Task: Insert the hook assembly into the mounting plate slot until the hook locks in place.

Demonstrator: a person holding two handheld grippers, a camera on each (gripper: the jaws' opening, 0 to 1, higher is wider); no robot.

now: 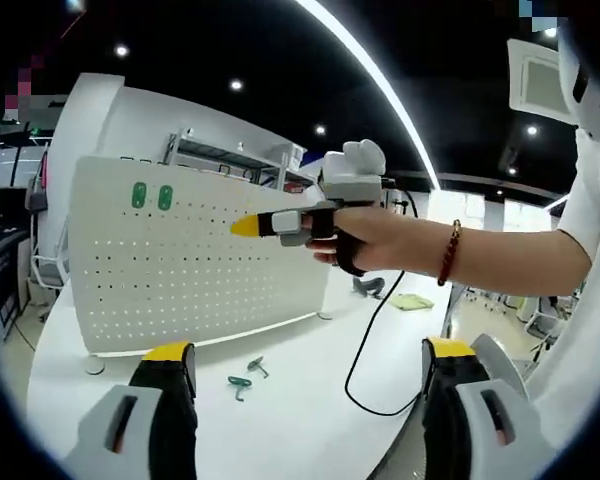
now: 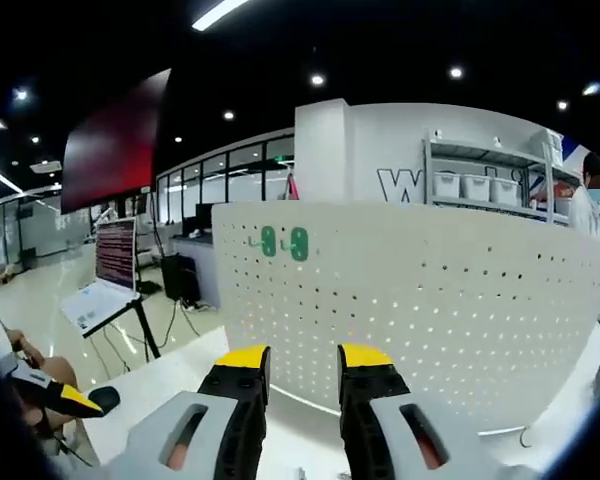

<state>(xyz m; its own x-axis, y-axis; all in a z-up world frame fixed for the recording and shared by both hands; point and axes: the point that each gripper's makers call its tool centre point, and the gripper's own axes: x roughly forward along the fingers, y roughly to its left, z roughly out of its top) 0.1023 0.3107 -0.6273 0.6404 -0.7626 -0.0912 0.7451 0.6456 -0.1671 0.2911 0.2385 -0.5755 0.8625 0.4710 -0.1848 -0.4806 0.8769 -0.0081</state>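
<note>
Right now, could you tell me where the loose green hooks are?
In the left gripper view, the green hooks lie on the white table, just below the pegboard.

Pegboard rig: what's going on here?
A person holds a gripper in each hand at a white pegboard standing on a white table. Two green hooks already sit on the board; two more lie on the table. The right gripper points at the board, empty. The left gripper is open and empty.
</note>
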